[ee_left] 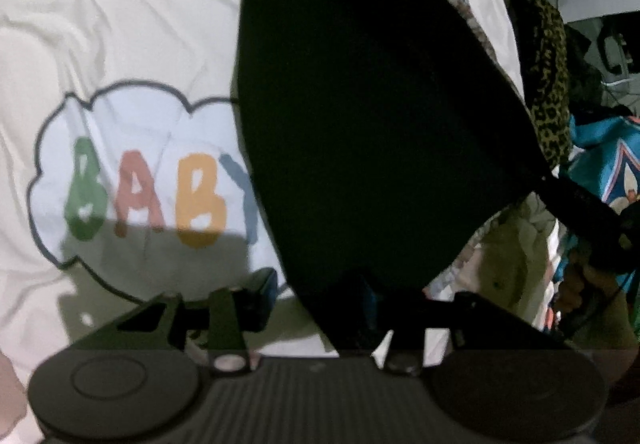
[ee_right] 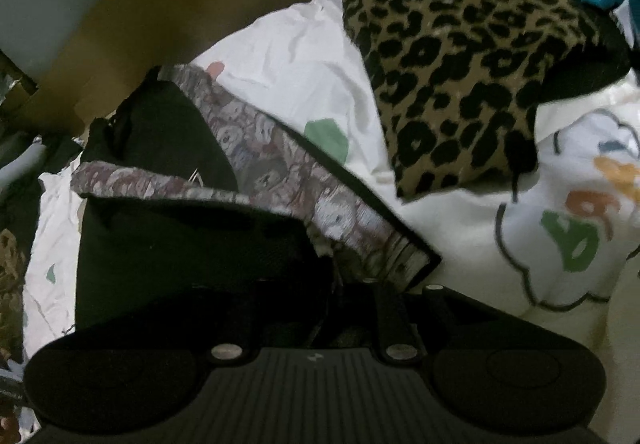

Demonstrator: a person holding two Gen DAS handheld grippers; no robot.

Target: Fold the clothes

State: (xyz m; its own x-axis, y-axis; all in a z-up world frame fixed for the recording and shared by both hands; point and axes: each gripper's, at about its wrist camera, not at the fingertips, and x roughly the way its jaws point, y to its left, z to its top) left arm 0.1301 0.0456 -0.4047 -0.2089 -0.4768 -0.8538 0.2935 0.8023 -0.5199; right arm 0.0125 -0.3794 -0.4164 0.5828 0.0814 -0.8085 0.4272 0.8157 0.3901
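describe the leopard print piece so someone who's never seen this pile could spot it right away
Start from the big white sheet with the BABY cloud print that covers the surface. On it, just past the black garment with the patterned grey trim, lies the leopard print piece. It is the only tan cloth with black spots; its neighbours are plain black, white or bright blue.

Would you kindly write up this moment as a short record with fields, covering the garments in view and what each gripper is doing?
surface: white sheet printed with a cloud and coloured letters BABY
garment in work: black garment with a patterned band along its edge, lying on the sheet
other cloth: leopard-print piece beyond it; teal printed fabric at the far right
left gripper: jaws partly apart, black garment between the fingers; grip unclear
right gripper: at the band's end, jaws slightly apart; grip unclear
fold state: unfinished
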